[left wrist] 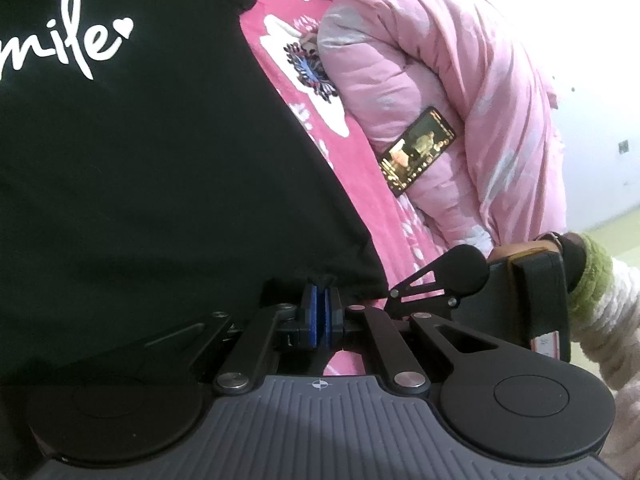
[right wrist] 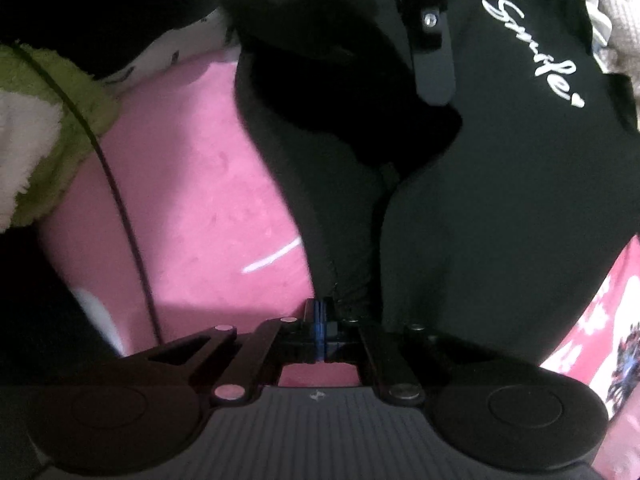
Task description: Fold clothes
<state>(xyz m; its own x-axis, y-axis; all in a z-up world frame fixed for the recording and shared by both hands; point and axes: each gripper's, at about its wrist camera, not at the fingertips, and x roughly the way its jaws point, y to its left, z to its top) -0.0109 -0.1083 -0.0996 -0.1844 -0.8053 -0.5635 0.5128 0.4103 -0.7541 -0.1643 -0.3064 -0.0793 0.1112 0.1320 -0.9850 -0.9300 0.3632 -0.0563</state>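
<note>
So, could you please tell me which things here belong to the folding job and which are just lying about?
Belongs to the job:
black T-shirt
left gripper
right gripper

Just lying about:
phone
pink quilt
pink floral bedsheet

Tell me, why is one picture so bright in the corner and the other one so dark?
Left wrist view: the wall top right is washed out white by glare, and the pink quilt near it looks pale. Right wrist view: dimmer, a deep shadow hides the folds of the black shirt. Both bend at the edges, fisheye style.

place: home bedroom | cues: pink floral bedsheet (left wrist: pixel 352 168); bunched pink quilt (left wrist: pixel 432 80); phone (left wrist: pixel 418 150)
</note>
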